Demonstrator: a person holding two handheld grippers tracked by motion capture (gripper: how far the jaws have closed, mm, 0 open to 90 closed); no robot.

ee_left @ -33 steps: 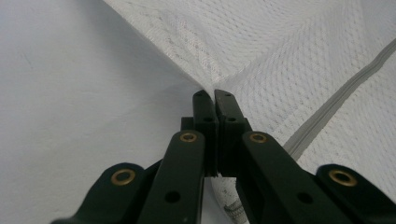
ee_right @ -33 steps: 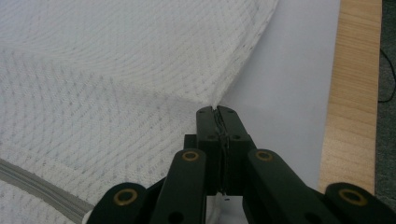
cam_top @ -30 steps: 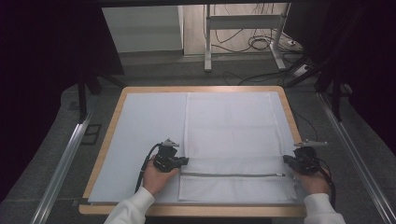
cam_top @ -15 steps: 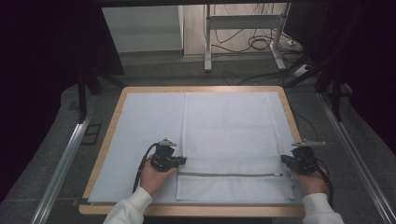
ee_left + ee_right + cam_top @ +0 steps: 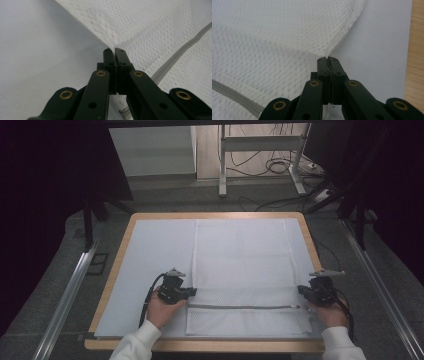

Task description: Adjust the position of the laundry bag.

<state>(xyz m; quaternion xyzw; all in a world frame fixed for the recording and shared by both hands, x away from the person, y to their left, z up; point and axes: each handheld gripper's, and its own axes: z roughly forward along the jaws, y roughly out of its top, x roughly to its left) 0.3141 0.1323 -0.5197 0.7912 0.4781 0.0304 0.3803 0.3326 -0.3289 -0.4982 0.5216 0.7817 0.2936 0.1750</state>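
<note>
A white mesh bag (image 5: 240,255) with a grey zipper (image 5: 245,307) lies flat on the white mat (image 5: 155,250), its zipper running across near the front. My left gripper (image 5: 192,292) is shut on the bag's left edge just above the zipper. In the left gripper view its jaws (image 5: 114,50) pinch the mesh (image 5: 155,30), and the zipper (image 5: 175,57) runs off to the right. My right gripper (image 5: 301,291) is shut on the bag's right edge. In the right gripper view the mesh (image 5: 274,37) rises in a small peak at the jaws (image 5: 327,58).
The mat lies on a table with a wooden rim (image 5: 210,215), which also shows at the right (image 5: 415,50). Metal rails (image 5: 70,290) flank the table on the floor. A desk frame with cables (image 5: 270,165) stands beyond the far edge.
</note>
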